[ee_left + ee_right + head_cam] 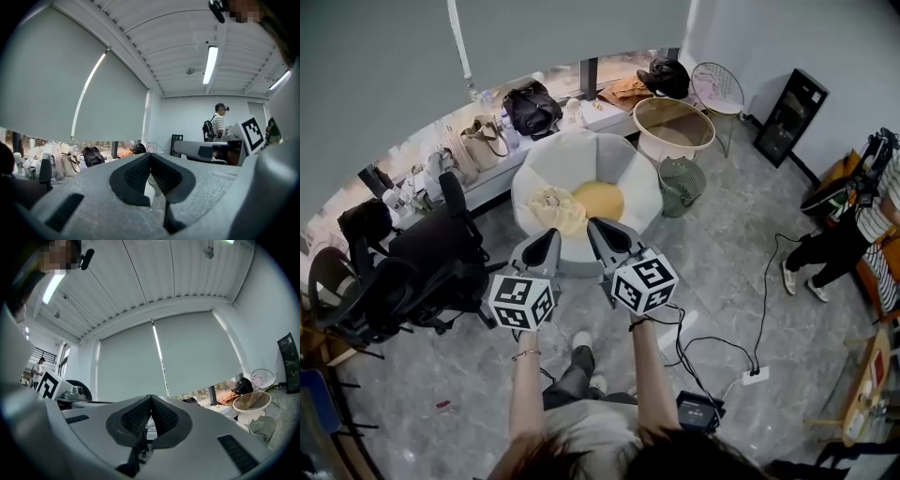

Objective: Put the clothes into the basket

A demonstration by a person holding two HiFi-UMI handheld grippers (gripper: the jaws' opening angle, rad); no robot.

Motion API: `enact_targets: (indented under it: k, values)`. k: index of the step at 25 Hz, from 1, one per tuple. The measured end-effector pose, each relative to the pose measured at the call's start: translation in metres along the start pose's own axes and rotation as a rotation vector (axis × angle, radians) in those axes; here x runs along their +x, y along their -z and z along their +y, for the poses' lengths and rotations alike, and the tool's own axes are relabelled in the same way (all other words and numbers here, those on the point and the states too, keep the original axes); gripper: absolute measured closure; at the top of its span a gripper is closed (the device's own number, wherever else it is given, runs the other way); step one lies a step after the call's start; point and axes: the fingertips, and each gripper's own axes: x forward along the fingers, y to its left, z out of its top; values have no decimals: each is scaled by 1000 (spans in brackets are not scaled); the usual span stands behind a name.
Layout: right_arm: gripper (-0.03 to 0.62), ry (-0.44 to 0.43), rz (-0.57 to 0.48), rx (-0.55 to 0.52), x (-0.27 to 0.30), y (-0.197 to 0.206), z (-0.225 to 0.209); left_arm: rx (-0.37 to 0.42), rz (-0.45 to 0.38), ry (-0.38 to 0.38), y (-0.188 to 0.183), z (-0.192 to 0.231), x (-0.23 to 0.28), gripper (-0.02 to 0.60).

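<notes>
On the grey floor (727, 281), yellow clothes (581, 203) lie on a round white seat (639, 180) near the basket (657, 148). Your left tongs (551, 234) and right tongs (594, 226) are both clenched, empty.

Right gripper (150, 400) jaws shut tip to tip, nothing between. Grey roller blinds (187, 352) behind. Round white basket (253, 412) and green wire bin (262, 426) low right.
</notes>
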Motion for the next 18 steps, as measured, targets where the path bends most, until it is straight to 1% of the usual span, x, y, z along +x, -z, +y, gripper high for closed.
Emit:
enact_targets:
  k: [3,9,18]
  values:
    - [585,20,18,3,18,3,-22,-4,9,22,-1,9,25,571]
    - [585,33,31,14,54,6,-57,-16,13,24,-5,38,68,571]
    - [585,46,47,26,107,10,-93,-12,37,36,-7,79,116,571]
